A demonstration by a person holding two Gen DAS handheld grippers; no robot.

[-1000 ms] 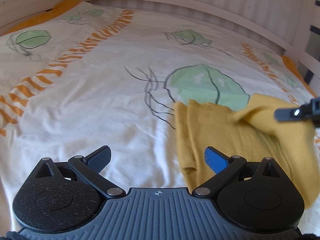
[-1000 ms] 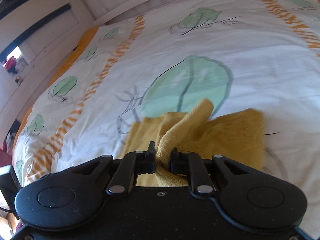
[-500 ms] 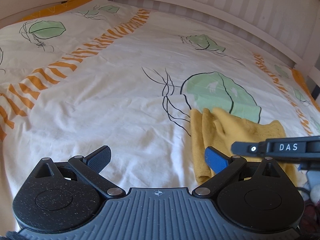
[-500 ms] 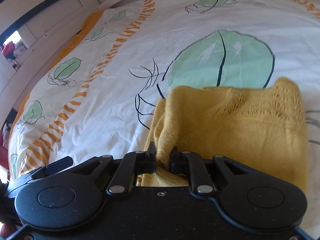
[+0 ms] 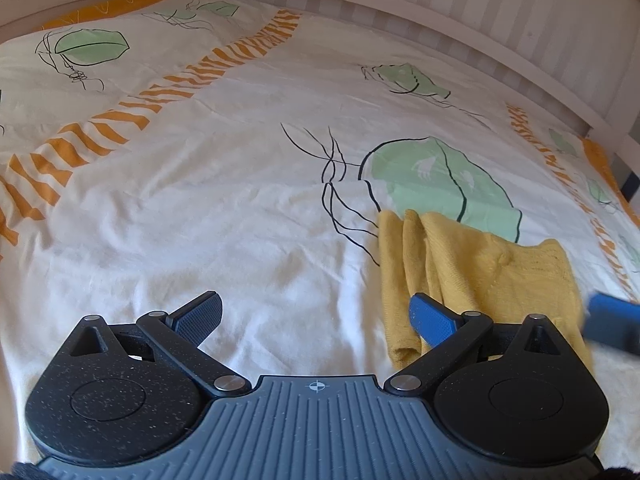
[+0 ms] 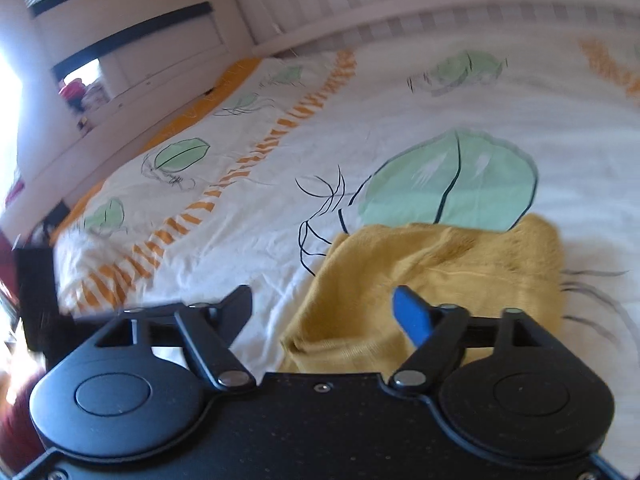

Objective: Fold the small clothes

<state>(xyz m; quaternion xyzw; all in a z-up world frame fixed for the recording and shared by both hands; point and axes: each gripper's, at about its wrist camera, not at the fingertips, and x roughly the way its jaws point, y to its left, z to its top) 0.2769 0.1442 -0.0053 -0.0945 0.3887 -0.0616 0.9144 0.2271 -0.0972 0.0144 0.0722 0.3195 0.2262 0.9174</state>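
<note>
A mustard-yellow knitted garment [image 5: 472, 272] lies folded flat on the bed, below a green leaf print; it also shows in the right wrist view [image 6: 432, 276]. My left gripper [image 5: 316, 316] is open and empty, above the sheet to the garment's left, its blue right finger over the garment's near left edge. My right gripper [image 6: 328, 312] is open and empty just above the garment's near edge. One blurred blue finger of the right gripper [image 5: 612, 316] shows at the right edge of the left wrist view.
The bed has a white cover [image 5: 200, 208] with orange stripes and green leaves. A white slatted headboard [image 5: 460, 12] runs along the far side. White shelving with dark gaps [image 6: 120, 40] stands beyond the bed's left side.
My right gripper was shut on the yellow garment and laid it over itself; it has now opened, let go and drawn back. The left gripper stayed open.
</note>
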